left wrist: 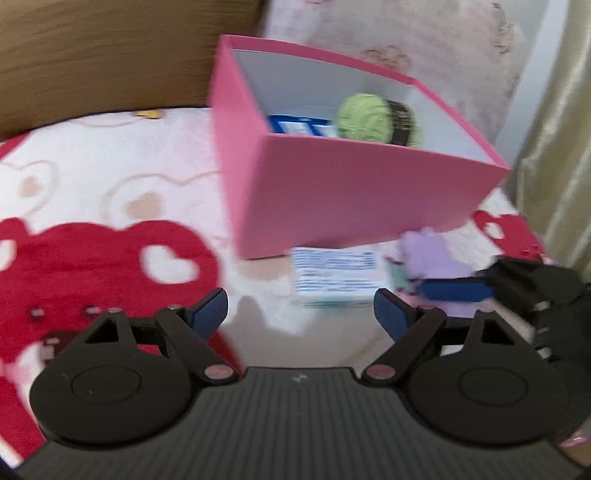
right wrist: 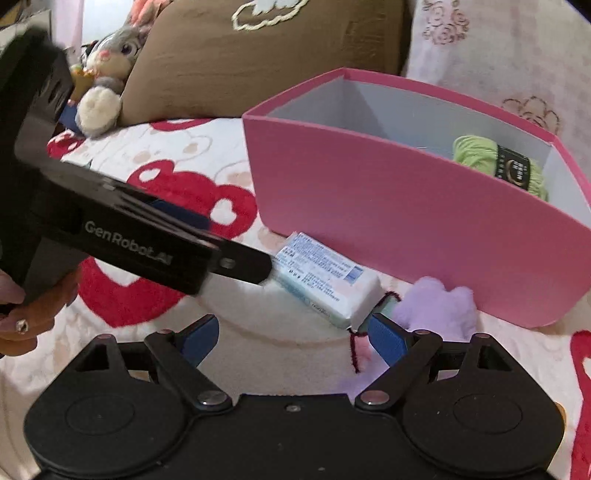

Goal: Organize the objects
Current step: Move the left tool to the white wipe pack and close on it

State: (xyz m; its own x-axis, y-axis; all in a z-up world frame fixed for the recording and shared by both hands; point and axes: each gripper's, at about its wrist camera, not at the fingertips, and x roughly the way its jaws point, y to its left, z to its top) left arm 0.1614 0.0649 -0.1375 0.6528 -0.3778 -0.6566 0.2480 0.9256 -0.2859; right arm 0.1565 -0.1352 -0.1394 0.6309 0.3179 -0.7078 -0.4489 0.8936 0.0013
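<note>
A pink box [left wrist: 351, 195] stands on the blanket, also in the right wrist view [right wrist: 424, 229]. Inside lie a green yarn ball [left wrist: 364, 116] [right wrist: 498, 166] and a blue-and-white pack [left wrist: 301, 125]. A white-and-blue wrapped pack [left wrist: 334, 277] [right wrist: 325, 280] lies in front of the box, with a purple plush toy [left wrist: 432, 254] [right wrist: 439, 306] to its right. My left gripper [left wrist: 301, 317] is open just short of the pack; in the right wrist view its fingertip [right wrist: 258, 267] touches the pack's end. My right gripper [right wrist: 291, 336] is open and empty beside the plush.
The bed has a white blanket with red hearts [left wrist: 96, 254]. A brown pillow [right wrist: 258, 55] and a grey plush rabbit [right wrist: 107, 74] lie at the back. A floral pillow [left wrist: 388, 33] is behind the box, a curtain [left wrist: 561, 129] at right.
</note>
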